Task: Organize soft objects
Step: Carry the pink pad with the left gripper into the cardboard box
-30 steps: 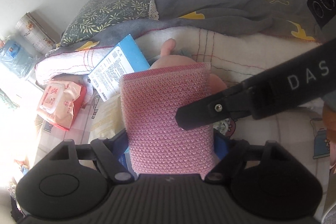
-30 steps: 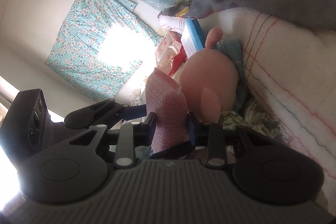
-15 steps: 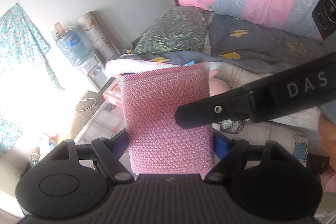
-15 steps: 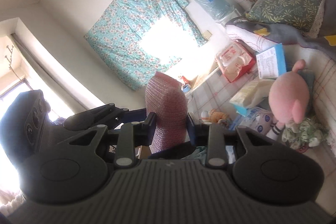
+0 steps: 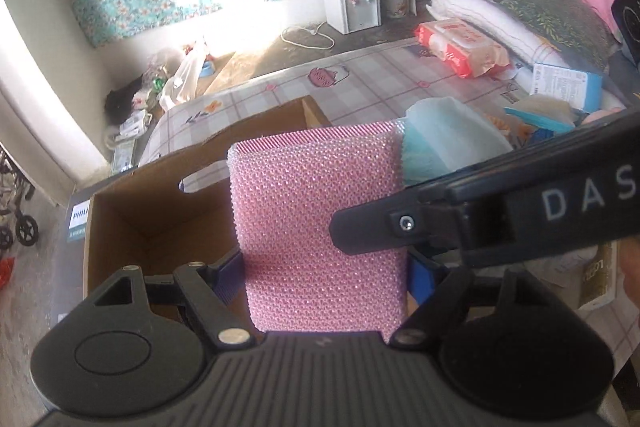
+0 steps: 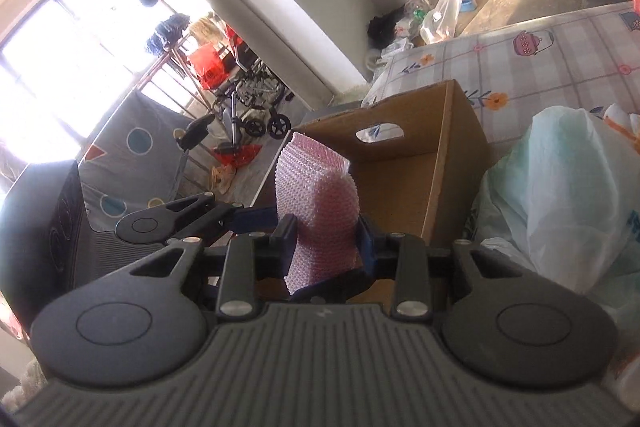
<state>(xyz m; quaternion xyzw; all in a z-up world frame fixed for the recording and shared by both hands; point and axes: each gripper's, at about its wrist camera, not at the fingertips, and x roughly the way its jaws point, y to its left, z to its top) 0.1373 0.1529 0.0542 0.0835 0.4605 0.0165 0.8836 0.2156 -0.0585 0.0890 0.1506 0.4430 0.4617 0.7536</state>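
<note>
Checked bedsheet [image 5: 384, 75] under open cardboard box [image 5: 160, 211], red wipes pack [image 5: 460, 47], blue-white carton [image 5: 564, 85], pale plastic bag [image 6: 560, 187].

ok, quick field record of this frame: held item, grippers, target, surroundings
held item: pink scouring sponge, upright, gripped by both hand-held grippers
left hand-held gripper: shut on the sponge's wide sides
right hand-held gripper: shut on its thin sides
target: open cardboard box, directly behind sponge; no contents visible
nearby: pale green plastic bag right of box, on the bed
</note>
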